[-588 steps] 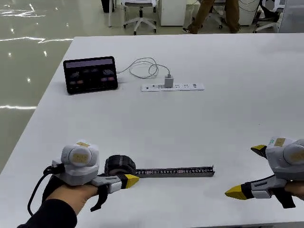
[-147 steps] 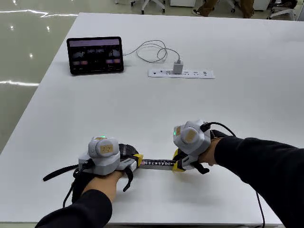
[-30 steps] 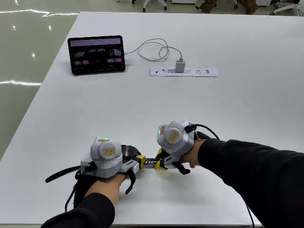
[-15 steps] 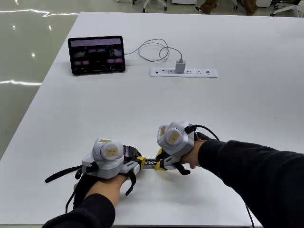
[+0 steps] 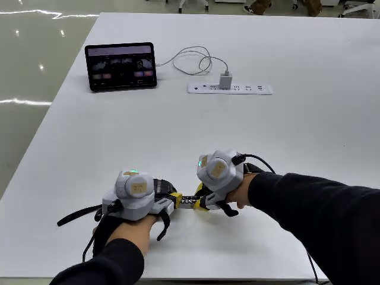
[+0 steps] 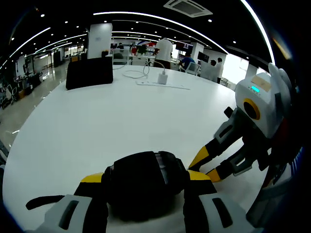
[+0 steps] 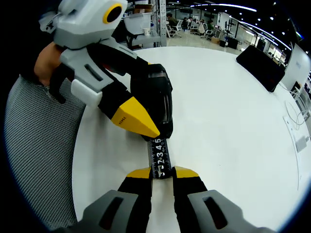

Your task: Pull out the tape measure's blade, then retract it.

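Observation:
The black tape measure case (image 6: 146, 182) rests on the white table, and my left gripper (image 6: 146, 175) is shut on it with a yellow-tipped jaw on each side. In the head view the case (image 5: 161, 187) sits near the table's front edge inside the left gripper (image 5: 168, 197). A short stretch of numbered blade (image 7: 158, 155) runs from the case (image 7: 158, 99) to my right gripper (image 7: 160, 173), which is shut on the blade's end. The right gripper (image 5: 199, 203) stands just right of the case, with a little blade (image 5: 187, 202) showing between them.
A dark tablet (image 5: 122, 65) stands at the back left. A white power strip (image 5: 230, 89) with a charger and a coiled cable lies behind the grippers. The table's front edge (image 5: 237, 276) is close to my hands.
The right gripper has crept left towards the case with the blade's end, so the exposed blade is shorter than before. The left gripper and case stay put.

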`<state>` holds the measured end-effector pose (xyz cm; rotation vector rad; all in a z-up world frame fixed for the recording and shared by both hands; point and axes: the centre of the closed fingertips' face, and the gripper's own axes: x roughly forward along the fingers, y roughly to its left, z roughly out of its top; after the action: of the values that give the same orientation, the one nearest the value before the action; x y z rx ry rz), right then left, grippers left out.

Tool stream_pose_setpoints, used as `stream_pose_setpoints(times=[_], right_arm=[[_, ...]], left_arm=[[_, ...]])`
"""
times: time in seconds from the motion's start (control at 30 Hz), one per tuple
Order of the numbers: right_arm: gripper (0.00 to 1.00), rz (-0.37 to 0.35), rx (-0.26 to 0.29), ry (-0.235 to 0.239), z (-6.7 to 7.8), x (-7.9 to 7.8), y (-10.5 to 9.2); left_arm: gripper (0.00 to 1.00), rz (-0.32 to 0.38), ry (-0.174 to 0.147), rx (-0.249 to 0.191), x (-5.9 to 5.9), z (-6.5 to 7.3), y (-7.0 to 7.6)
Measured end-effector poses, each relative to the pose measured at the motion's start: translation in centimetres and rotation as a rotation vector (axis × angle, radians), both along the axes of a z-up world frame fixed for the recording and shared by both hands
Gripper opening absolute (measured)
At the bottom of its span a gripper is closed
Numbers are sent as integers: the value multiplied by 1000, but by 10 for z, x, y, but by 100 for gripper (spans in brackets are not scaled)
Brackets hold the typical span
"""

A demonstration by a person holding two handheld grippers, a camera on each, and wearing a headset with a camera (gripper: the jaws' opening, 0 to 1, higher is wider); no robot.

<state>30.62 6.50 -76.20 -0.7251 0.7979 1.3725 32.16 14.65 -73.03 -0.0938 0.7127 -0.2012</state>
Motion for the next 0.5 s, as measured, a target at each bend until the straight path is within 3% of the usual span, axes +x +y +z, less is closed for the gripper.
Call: stream_pose_setpoints(times=[0.3, 0.5], right_arm=[[12, 8, 13, 0, 1, -1, 3], [11, 10, 40, 25, 1, -3, 7]], left_arm=[[58, -5, 0, -4, -1, 0, -1], [58, -9, 5, -18, -1, 1, 0]])
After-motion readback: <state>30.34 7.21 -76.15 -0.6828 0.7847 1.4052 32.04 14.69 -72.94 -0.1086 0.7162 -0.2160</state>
